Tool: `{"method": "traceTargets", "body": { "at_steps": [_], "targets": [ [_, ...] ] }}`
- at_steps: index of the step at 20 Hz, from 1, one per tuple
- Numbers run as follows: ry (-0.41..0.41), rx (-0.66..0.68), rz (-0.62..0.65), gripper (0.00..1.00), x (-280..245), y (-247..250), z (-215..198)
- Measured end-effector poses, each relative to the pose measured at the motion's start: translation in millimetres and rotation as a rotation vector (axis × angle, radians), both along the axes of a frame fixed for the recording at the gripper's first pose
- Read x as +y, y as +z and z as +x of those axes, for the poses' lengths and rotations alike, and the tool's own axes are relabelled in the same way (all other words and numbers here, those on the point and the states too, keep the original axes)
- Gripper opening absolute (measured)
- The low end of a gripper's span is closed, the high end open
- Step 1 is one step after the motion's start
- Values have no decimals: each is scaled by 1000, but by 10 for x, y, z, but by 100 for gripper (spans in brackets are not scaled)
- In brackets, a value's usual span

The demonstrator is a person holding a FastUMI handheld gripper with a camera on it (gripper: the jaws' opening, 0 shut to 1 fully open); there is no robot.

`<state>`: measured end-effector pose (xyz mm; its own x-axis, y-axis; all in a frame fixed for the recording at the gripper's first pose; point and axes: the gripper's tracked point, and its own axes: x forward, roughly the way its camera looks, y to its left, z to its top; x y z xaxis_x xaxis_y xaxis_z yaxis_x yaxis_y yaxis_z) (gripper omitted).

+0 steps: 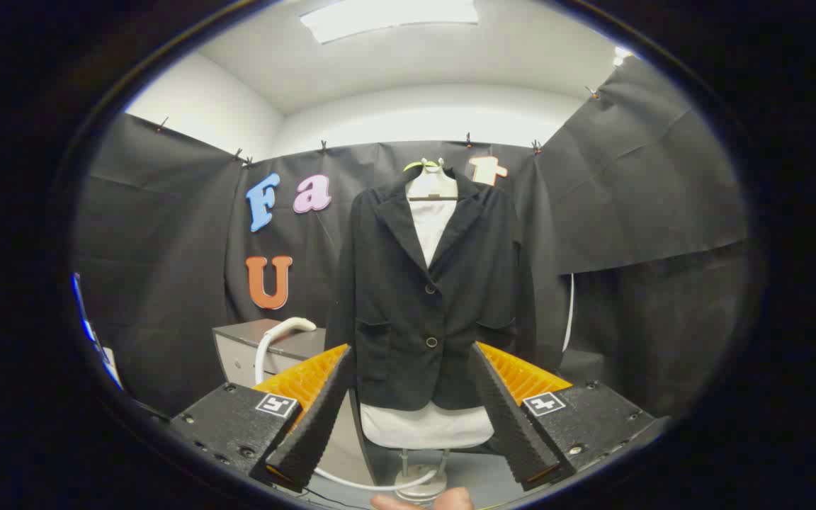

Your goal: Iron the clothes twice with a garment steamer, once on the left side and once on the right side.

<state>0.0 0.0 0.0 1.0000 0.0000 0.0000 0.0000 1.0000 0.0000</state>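
Observation:
A black jacket (426, 297) hangs buttoned on a white dress form (431, 212) straight ahead, well beyond my fingers. The form's white lower edge (428, 427) shows under the jacket hem, on a metal stand (418, 482). The white steamer head (293, 326) lies on a grey cabinet (252, 347) to the left of the jacket, with its white hose (261, 361) curving down and along the floor. My gripper (415, 375) is open, its fingers wide apart with nothing between them, framing the jacket's lower half from a distance.
Black cloth walls close the booth at the back and on both sides. A white cable (569, 312) hangs to the right of the jacket. A fingertip of a hand (422, 501) shows just below the stand's base.

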Motion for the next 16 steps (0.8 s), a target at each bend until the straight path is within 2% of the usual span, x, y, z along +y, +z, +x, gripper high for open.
{"method": "traceTargets", "body": {
  "at_steps": [10, 16],
  "targets": [
    [-33, 33, 25, 100, -28, -91, 10],
    [-42, 36, 41, 100, 147, -67, 62]
  ]
}}
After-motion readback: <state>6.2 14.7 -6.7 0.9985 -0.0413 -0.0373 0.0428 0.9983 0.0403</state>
